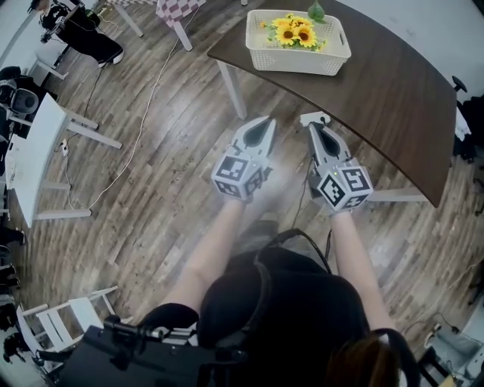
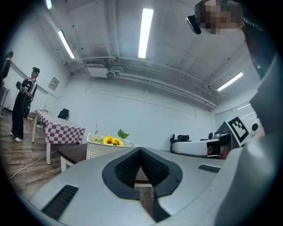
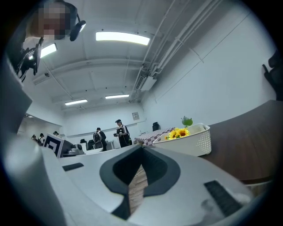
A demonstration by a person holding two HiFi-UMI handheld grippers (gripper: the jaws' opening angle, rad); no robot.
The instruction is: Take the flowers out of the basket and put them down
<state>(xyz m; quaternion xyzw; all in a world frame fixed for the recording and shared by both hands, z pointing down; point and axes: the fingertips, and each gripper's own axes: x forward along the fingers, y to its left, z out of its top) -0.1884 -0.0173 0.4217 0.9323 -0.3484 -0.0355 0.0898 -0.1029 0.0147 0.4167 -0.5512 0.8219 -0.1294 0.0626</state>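
Yellow sunflowers (image 1: 295, 32) with a green leaf lie in a white perforated basket (image 1: 298, 60) on the dark brown table (image 1: 378, 91) at the top of the head view. My left gripper (image 1: 265, 122) and right gripper (image 1: 316, 122) are held side by side over the wooden floor, short of the table's near edge, both shut and empty. In the left gripper view the basket (image 2: 98, 150) and sunflowers (image 2: 108, 141) stand ahead to the left. The right gripper view has the basket (image 3: 191, 142) and flowers (image 3: 179, 132) ahead to the right.
A white table leg (image 1: 231, 87) stands under the near corner of the brown table. A checkered-cloth table (image 1: 178, 10) is at the top, white desks (image 1: 34, 155) at the left, cables cross the floor. People stand far off (image 3: 119, 132).
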